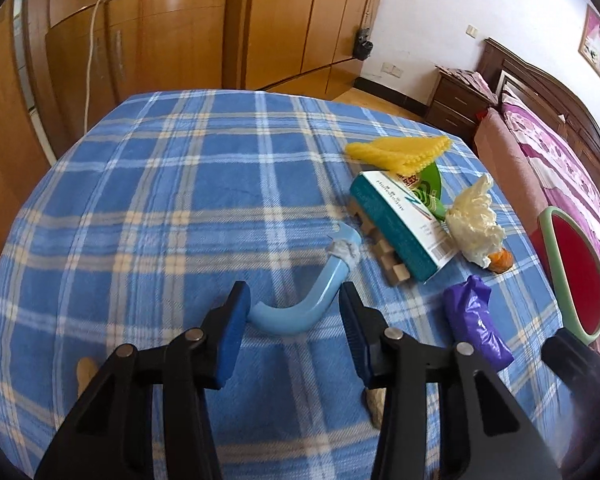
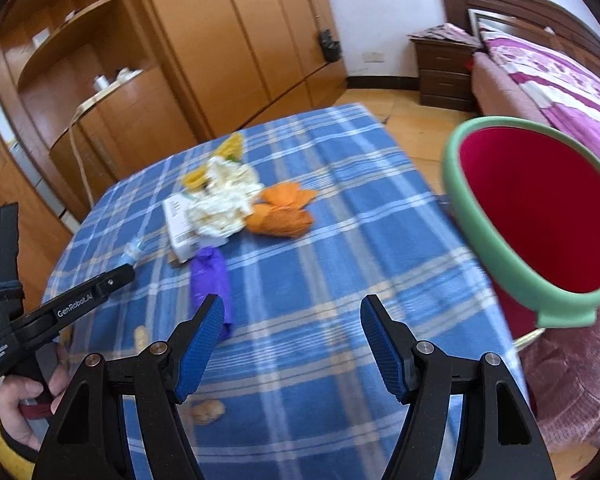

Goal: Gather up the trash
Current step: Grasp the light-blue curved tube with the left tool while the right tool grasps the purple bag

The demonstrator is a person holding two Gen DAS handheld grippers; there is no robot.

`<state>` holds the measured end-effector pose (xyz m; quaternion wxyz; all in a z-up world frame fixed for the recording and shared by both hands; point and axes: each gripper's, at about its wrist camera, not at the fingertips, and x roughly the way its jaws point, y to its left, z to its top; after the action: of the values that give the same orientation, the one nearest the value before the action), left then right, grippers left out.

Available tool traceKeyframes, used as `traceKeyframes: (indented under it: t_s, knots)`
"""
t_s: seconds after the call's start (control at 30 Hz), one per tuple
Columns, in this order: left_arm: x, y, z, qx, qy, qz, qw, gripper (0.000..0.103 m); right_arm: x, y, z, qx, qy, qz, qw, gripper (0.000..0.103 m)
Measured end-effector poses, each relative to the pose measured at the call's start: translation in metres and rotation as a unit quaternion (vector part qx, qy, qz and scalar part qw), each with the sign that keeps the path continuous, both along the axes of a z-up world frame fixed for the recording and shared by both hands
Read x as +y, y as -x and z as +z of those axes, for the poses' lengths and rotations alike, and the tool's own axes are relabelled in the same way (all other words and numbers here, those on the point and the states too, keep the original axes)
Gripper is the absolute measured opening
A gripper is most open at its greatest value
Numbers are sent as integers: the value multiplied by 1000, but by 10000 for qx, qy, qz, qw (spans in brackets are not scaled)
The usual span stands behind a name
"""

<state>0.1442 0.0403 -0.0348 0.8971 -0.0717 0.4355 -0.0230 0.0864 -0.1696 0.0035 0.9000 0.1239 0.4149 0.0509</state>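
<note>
Left tool (image 1: 294, 310) around blue tube (image 1: 300, 304), unpinched

**Materials and finishes on and around the table**

The tablecloth (image 1: 160, 208) is seen as woven blue plaid cloth, matt and slightly napped. The curved blue tube (image 1: 300, 300) is rendered in smooth, glossy plastic. A thin, shiny, wrinkled film is shown by the purple bag (image 1: 478, 320). The box (image 1: 396, 224) is made of printed cardboard with a faint sheen. The white wad (image 1: 476, 220) appears as crumpled paper or film. The bin (image 2: 492, 240) has a matt green rim. The wardrobe (image 2: 236, 32) is finished in varnished wood. Textured blue pads (image 2: 204, 348) are carried on matt black plastic arms.
</note>
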Motion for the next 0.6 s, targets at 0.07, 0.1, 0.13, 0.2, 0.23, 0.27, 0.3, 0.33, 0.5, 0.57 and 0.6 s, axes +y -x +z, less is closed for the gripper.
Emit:
traceKeyframes:
  t_s: [0.07, 0.1, 0.13, 0.2, 0.23, 0.27, 0.3, 0.33, 0.5, 0.57, 0.6]
  knots:
    - [2, 3, 0, 5, -2, 25, 10000, 46, 9, -3, -2, 38, 4, 175, 9998, 72]
    - [2, 4, -1, 9, -11, 36, 10000, 46, 14, -5, -4, 56, 6, 267, 9996, 72]
    - [3, 4, -1, 14, -17, 45, 10000, 46, 18, -7, -5, 69, 15, 338, 9994, 72]
    - [4, 6, 0, 23, -1, 74, 10000, 46, 25, -10, -8, 99, 24, 448, 9989, 72]
    - [5, 6, 0, 27, 13, 86, 10000, 46, 29, -12, -10, 123, 18, 505, 9986, 72]
    - [6, 7, 0, 29, 27, 94, 9999, 46, 31, -13, -11, 143, 13, 544, 9984, 72]
    - [6, 7, 0, 31, 30, 98, 9999, 46, 34, -14, -12, 162, 11, 578, 9982, 72]
    - [7, 8, 0, 33, 34, 101, 9999, 46, 36, -16, -13, 169, 16, 584, 9981, 72]
    - [8, 9, 0, 40, 59, 134, 9999, 46, 46, -19, -16, 188, 51, 689, 9974, 55]
    - [9, 9, 0, 36, 58, 144, 9999, 46, 49, -19, -18, 207, 82, 729, 9971, 43]
    - [9, 10, 0, 32, 58, 148, 9999, 46, 50, -20, -19, 219, 87, 759, 9968, 39]
